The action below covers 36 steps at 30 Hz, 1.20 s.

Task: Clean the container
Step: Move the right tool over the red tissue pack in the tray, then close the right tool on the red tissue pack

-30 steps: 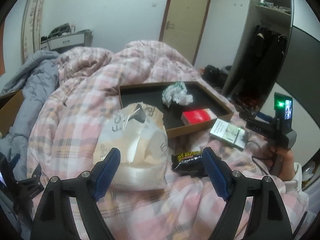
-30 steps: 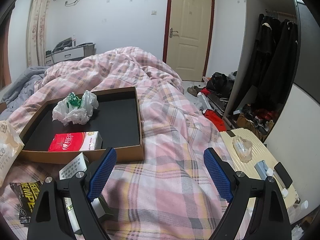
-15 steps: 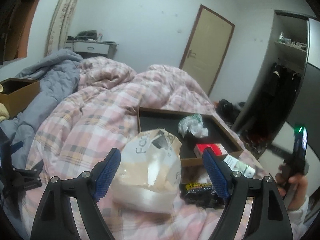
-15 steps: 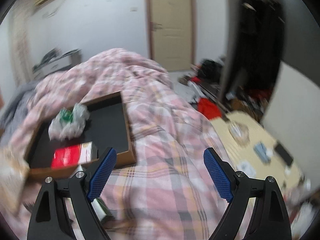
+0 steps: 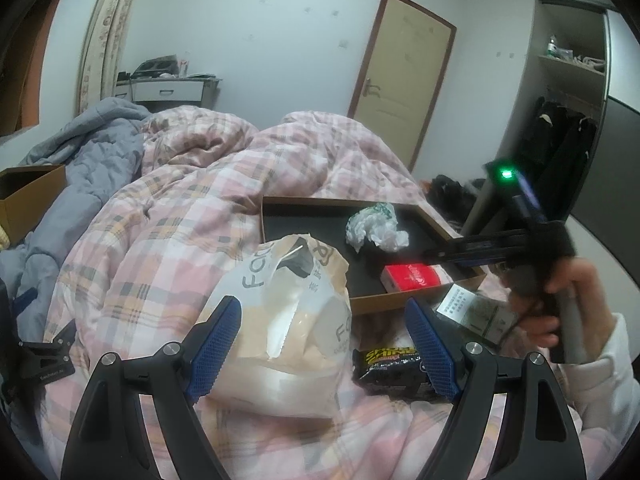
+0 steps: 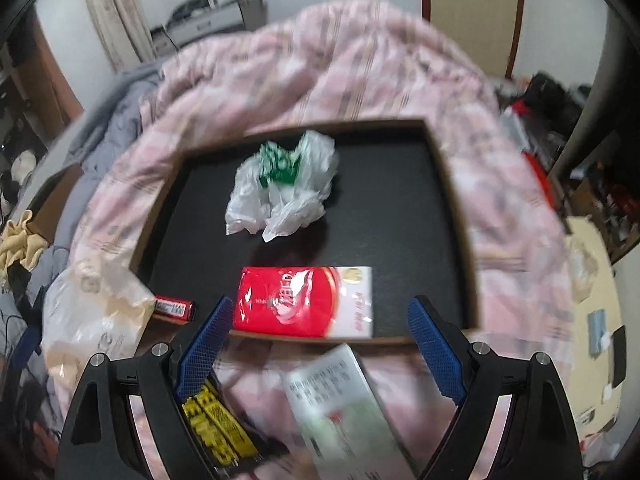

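Now the right tongs [image 6: 316, 344] look steeply down into the shallow brown tray [image 6: 460, 216] on the bed, where a second ago they faced out across the pink plaid quilt [image 5: 160, 240] toward the door; the blur in the right wrist view suggests the swing is fresh. Their blue pads stand wide apart with nothing between them, and they hang over the tray's near edge. Straight ahead of them lies the red and white pack [image 6: 306, 300], flat against that near edge; further in, toward the middle of the tray, sits the crumpled white and green plastic bag [image 6: 280, 188]. A small red lighter-like item [image 6: 174, 307] rests at the near left corner, half hidden by the large paper and plastic bag [image 5: 280, 320]. The left tongs [image 5: 324, 344] are also wide open and empty, and have barely shifted, hovering low over that large bag and the black and yellow snack wrapper [image 5: 390, 368], both outside the tray on the quilt. A white box [image 6: 340, 404] lies there too, just short of the tray's near edge. I judge the tray is the container to clear and the red pack the likely first pick, since the right tongs already straddle it from above
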Motion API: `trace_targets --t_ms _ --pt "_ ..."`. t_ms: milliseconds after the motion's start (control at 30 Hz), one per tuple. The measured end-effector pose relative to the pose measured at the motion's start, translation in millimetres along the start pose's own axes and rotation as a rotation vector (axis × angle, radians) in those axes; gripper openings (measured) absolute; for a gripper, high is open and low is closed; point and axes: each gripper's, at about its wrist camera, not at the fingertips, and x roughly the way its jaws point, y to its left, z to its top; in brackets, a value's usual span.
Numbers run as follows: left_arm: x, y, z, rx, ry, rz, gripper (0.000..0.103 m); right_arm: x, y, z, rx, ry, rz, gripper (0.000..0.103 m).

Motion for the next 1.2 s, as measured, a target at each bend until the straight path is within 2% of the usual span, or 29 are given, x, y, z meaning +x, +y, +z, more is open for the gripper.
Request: trace_targets --t_ms 200,500,767,933,1133,1200 --pt "2.1 -0.5 -1.1 0.005 0.011 -0.002 0.082 23.1 7.0 5.2 -0.026 0.06 0.021 0.088" --pt "2.7 -2.2 -2.1 0.011 0.017 -0.001 0.082 30.8 21.0 6.1 -0.103 0.055 -0.083 0.088" --pt "2.6 -2.7 -2.3 0.013 0.017 -0.001 0.082 44.0 29.3 6.2 -0.152 0.068 -0.177 0.101" --pt "2.1 -3.4 -2.3 0.013 0.016 -0.001 0.082 47.0 33.3 4.1 -0.184 0.069 -0.212 0.101" --pt "2.4 -4.1 -2.4 0.014 0.016 -0.002 0.082 38.5 22.9 7.9 -0.134 0.052 -0.195 0.101" --pt "2.5 -4.2 -2.5 0.015 0.016 -0.002 0.082 36.1 19.7 9.4 -0.125 0.062 -0.135 0.101"
